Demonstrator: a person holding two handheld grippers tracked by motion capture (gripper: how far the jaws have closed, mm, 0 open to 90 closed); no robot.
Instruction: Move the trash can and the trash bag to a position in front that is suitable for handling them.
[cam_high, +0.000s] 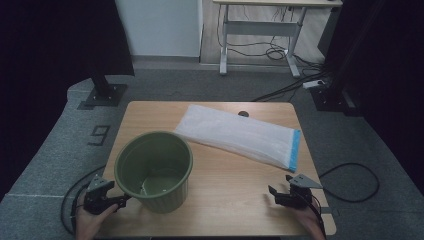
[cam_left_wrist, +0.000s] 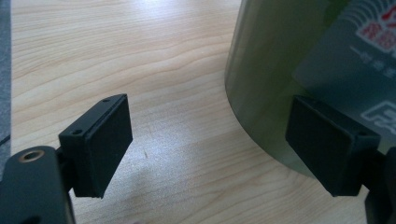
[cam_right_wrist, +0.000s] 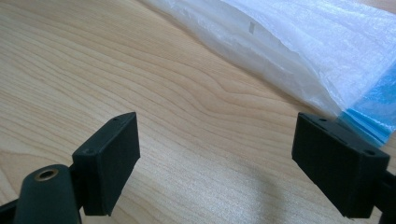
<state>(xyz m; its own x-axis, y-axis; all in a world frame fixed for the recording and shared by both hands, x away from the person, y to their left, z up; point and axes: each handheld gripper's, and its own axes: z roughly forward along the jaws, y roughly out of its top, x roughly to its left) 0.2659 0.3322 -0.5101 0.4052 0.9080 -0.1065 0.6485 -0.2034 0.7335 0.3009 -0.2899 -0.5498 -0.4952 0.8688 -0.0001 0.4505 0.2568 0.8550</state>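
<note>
The light wooden desk (cam_high: 235, 190) carries two things. A green bucket (cam_high: 154, 170) stands upright at about 8 o'clock. A flat white plastic bag (cam_high: 240, 134) with a blue edge lies at about 1 o'clock, just beside the bucket.

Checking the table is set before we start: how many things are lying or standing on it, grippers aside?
2. A green bin stands upright at the front left; a white plastic bag with a blue edge lies flat behind it, toward the right.

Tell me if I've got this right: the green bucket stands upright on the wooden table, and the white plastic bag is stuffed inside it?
Not quite. The green bucket does stand upright on the wooden table, but the white plastic bag lies flat on the table beside it, as the high view shows.
</note>
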